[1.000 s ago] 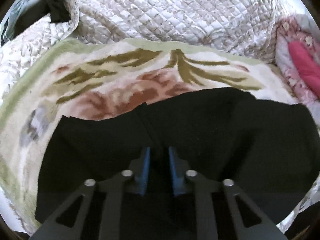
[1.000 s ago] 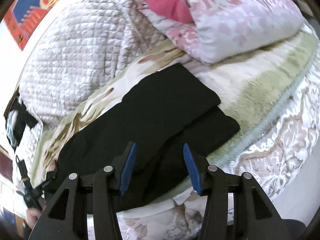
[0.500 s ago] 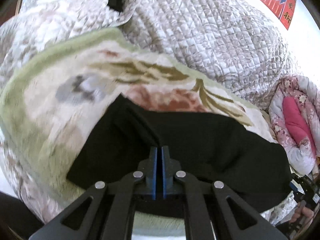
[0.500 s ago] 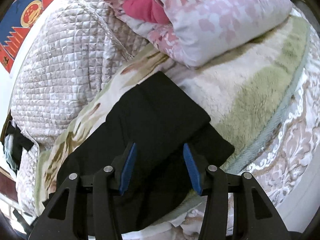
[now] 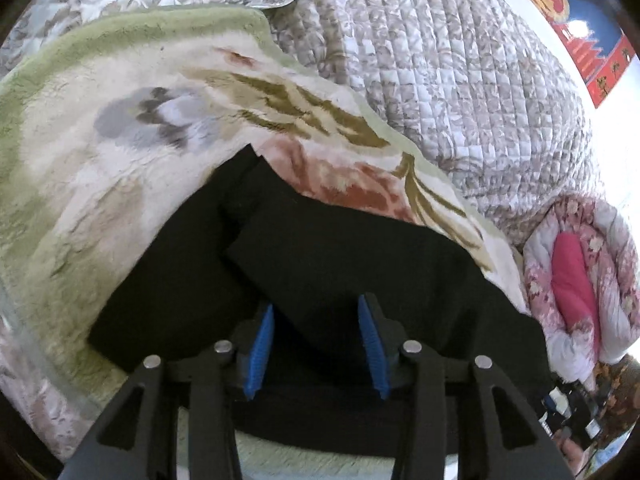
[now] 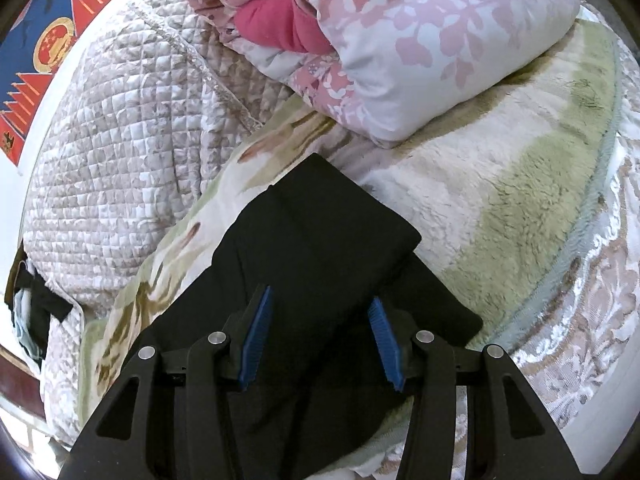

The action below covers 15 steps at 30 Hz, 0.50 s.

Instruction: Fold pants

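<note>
Black pants (image 5: pixel 344 264) lie on a plush floral blanket (image 5: pixel 100 168), one leg laid partly over the other. My left gripper (image 5: pixel 316 308) is open just above the waist end, its blue pads either side of an upper fold edge, holding nothing. In the right wrist view the pants (image 6: pixel 320 240) stretch away with the leg ends stacked and offset. My right gripper (image 6: pixel 320 312) is open above the leg end, empty.
A quilted bedspread (image 5: pixel 440 60) is heaped behind the blanket. A folded pink floral duvet (image 6: pixel 420 40) lies at the leg end, also in the left view (image 5: pixel 576 280). The blanket's edge (image 6: pixel 580 280) drops off at the right. A red and blue poster (image 6: pixel 36 52) hangs on the wall.
My left gripper was shut half a second ago and has opened wide over the pants' waist end. The right gripper stayed open and drew slightly closer over the leg ends.
</note>
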Motion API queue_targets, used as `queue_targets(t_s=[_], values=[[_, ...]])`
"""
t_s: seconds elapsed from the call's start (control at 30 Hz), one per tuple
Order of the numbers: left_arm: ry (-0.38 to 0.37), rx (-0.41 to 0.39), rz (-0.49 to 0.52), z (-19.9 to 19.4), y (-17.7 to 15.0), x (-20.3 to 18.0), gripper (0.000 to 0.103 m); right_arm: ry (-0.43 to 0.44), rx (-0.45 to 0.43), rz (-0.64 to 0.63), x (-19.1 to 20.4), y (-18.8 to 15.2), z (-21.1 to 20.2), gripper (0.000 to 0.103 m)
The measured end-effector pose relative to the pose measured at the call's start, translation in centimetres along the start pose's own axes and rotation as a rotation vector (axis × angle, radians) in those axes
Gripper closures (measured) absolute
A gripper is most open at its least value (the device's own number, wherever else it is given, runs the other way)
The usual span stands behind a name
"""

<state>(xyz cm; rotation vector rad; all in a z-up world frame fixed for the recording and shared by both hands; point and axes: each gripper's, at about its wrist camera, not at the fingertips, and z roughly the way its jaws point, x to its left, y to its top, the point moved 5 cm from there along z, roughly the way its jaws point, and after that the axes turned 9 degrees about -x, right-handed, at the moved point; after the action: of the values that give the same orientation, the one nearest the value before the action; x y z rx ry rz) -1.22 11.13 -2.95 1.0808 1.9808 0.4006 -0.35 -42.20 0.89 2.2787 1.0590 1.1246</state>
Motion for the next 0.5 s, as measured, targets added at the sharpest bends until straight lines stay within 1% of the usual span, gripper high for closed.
queue_targets(t_s=[0.03, 0.07, 0.1, 0.2, 0.33, 0.4, 0.5], values=[[0.013, -0.009, -0.002, 0.0, 0.2, 0.0, 0.072, 0.000, -0.001, 0.006, -0.1, 0.1, 0.0, 0.072], [0.021, -0.013, -0.006, 0.0, 0.3, 0.2, 0.085, -0.003, -0.001, 0.023, -0.4, 0.2, 0.1, 0.083], [0.025, -0.010, -0.015, -0.1, 0.3, 0.4, 0.089, -0.002, -0.001, 0.040, -0.7, 0.2, 0.1, 0.087], [0.026, -0.013, -0.031, -0.6, 0.3, 0.9, 0.094, 0.017, -0.004, 0.052, -0.8, 0.3, -0.1, 0.089], [0.020, -0.049, -0.018, -2.0, 1.2, 0.6, 0.096, 0.045, -0.027, 0.026, 0.2, 0.7, -1.0, 0.093], [0.008, -0.063, -0.016, -2.5, 2.0, 0.2, 0.096, 0.063, -0.039, 0.019, 1.0, 1.1, -1.7, 0.093], [-0.013, -0.088, 0.007, -3.4, 4.4, -0.9, 0.097, 0.112, -0.058, 0.031, 2.5, 1.9, -3.3, 0.094]])
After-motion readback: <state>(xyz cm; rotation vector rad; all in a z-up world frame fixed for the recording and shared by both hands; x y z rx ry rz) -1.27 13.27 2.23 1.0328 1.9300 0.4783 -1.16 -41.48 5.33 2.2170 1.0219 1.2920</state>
